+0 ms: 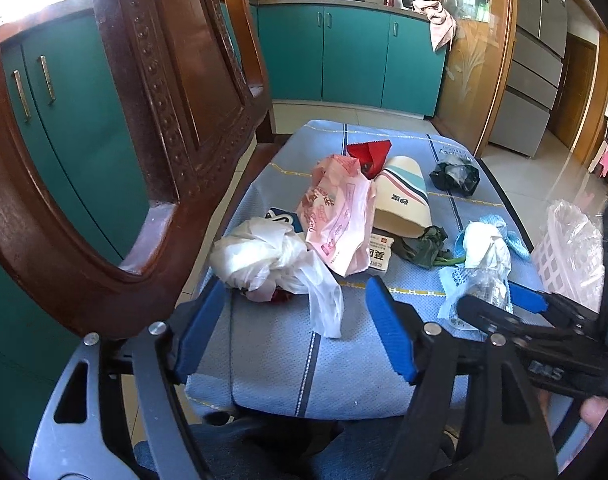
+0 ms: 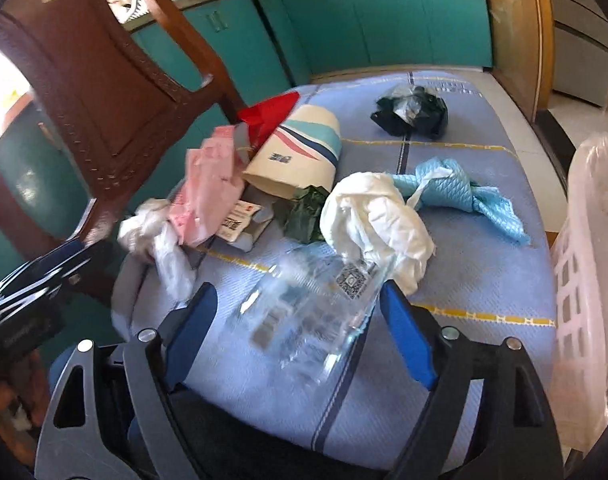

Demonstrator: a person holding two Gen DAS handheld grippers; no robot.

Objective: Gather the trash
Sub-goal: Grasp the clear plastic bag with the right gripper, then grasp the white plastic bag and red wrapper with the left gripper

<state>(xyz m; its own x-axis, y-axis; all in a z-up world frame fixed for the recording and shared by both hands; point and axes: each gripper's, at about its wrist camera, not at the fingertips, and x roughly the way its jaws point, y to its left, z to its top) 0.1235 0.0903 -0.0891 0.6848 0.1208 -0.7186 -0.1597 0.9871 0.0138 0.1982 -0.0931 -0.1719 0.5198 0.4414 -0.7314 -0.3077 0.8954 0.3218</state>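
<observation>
Trash lies on a blue cloth-covered seat (image 1: 272, 360): a white plastic bag (image 1: 264, 256), a pink bag (image 1: 335, 216), a striped paper cup (image 1: 403, 200), a black bag (image 1: 455, 176), a green wrapper (image 1: 423, 244), crumpled white paper (image 2: 379, 216) and a light blue cloth (image 2: 459, 188). My left gripper (image 1: 296, 328) is open and empty, just short of the white bag. My right gripper (image 2: 300, 320) is open, its jaws on either side of a clear plastic wrapper (image 2: 311, 312). It also shows in the left wrist view (image 1: 499, 308).
A carved wooden chair back (image 1: 144, 120) stands close on the left. A white lattice basket lined with clear plastic (image 2: 587, 280) stands at the right edge of the seat. Teal cabinets (image 1: 343, 52) and tiled floor lie beyond.
</observation>
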